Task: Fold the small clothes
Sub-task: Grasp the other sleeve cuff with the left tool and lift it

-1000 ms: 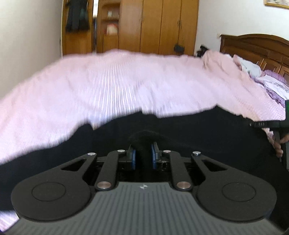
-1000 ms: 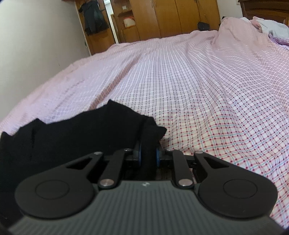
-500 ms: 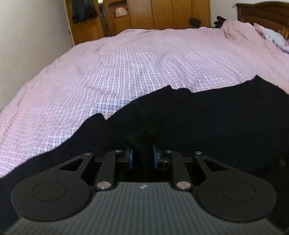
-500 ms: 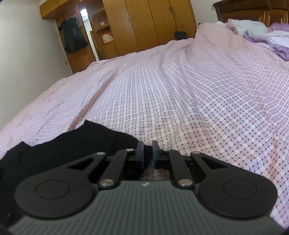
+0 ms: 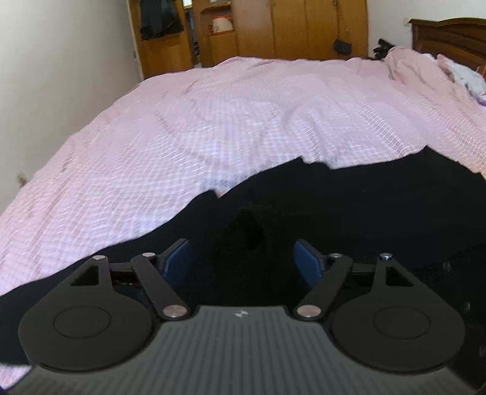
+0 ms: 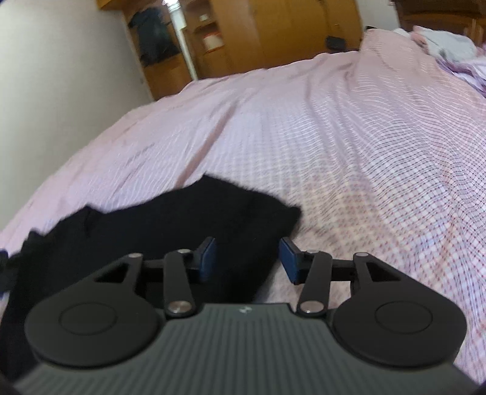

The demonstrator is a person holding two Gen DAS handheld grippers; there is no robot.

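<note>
A black garment (image 5: pixel 349 206) lies on the pink checked bedsheet (image 5: pixel 243 121). My left gripper (image 5: pixel 244 258) is open, its blue pads spread wide, just above the cloth, which fills the gap between them. In the right wrist view the garment (image 6: pixel 182 224) lies to the lower left on the sheet (image 6: pixel 364 152). My right gripper (image 6: pixel 247 258) is open over the garment's right edge, its pads apart and holding nothing.
Wooden wardrobes (image 5: pixel 288 27) and dark hanging clothes (image 5: pixel 158 18) stand beyond the far end of the bed. A wooden headboard (image 5: pixel 449 33) and a pile of light clothes (image 6: pixel 449 45) are at the right. A white wall (image 5: pixel 60 76) runs along the left.
Both grippers have opened and let go of the black garment. The garment now lies flat on the sheet.
</note>
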